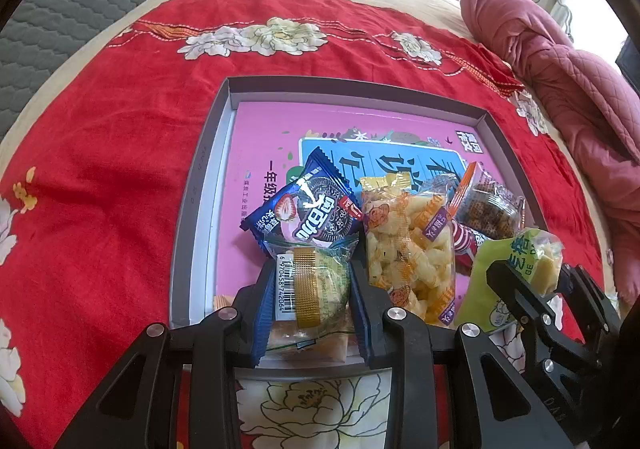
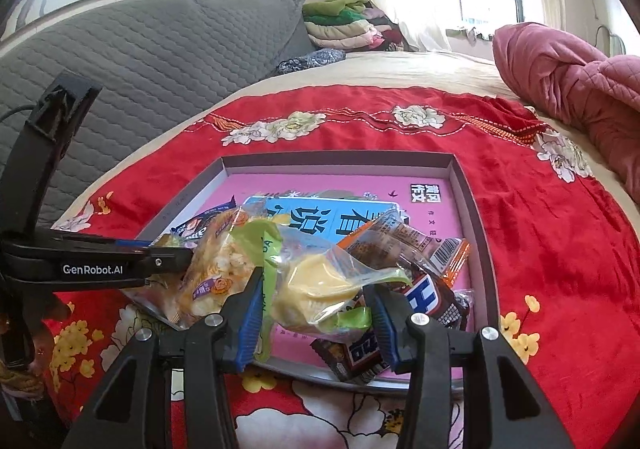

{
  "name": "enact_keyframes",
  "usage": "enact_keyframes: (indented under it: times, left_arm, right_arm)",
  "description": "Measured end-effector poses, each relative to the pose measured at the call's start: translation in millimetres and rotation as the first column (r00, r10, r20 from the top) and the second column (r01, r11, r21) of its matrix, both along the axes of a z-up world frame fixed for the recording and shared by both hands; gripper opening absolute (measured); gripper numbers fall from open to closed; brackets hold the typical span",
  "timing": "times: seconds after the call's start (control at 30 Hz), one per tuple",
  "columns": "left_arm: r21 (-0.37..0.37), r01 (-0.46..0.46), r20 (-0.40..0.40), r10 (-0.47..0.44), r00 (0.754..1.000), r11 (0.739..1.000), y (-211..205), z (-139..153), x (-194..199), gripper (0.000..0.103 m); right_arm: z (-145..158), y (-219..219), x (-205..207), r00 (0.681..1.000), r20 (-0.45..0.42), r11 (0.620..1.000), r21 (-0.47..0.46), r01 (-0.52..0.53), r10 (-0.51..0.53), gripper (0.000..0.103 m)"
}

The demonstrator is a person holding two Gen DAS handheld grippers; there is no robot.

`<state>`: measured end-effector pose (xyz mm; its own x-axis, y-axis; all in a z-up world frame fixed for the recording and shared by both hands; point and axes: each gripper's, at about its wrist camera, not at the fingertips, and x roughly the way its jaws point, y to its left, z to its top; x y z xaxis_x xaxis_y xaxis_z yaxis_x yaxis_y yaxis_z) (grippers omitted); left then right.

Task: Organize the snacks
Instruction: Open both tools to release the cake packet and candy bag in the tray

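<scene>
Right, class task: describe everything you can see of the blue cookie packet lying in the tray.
The blue cookie packet is a glossy plastic wrapper with zigzag-cut ends, printed with a dark sandwich cookie, a strawberry and white lettering. It looks sealed and puffed. It lies tilted inside the grey tray, on the pink book cover. Its lower edge overlaps the clear-wrapped cake clamped in the left gripper; its right side meets the yellow puff bag.

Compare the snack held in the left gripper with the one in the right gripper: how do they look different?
The cake in the left gripper is round, in a clear wrapper with a gold band and barcode. The green pack in the right gripper shows pale yellow pieces and is crumpled. Both are over the tray.
</scene>
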<state>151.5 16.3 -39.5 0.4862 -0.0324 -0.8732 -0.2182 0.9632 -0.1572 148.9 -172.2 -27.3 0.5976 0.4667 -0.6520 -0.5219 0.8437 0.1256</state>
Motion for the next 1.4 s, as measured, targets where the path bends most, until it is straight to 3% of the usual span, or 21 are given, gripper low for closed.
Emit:
enact_keyframes:
  times: [0.87, 1.4]
  left_arm:
    - [-0.003, 0.000, -0.003, 0.000, 1.000, 1.000, 1.0, 1.3, -1.5, 0.035]
    - [0.009, 0.010, -0.008, -0.010, 1.000, 1.000, -2.3, 6.0, -3.6, 0.039]
  right_arm:
    - [4.7, -3.1, -3.3, 1.000, 0.021, 1.000, -0.009, 0.020, -0.020, 0.055]
    - [7.6, 1.4, -10.4, 0.997, 0.074, 0.997, -0.077, 0.025, -0.020, 0.062]
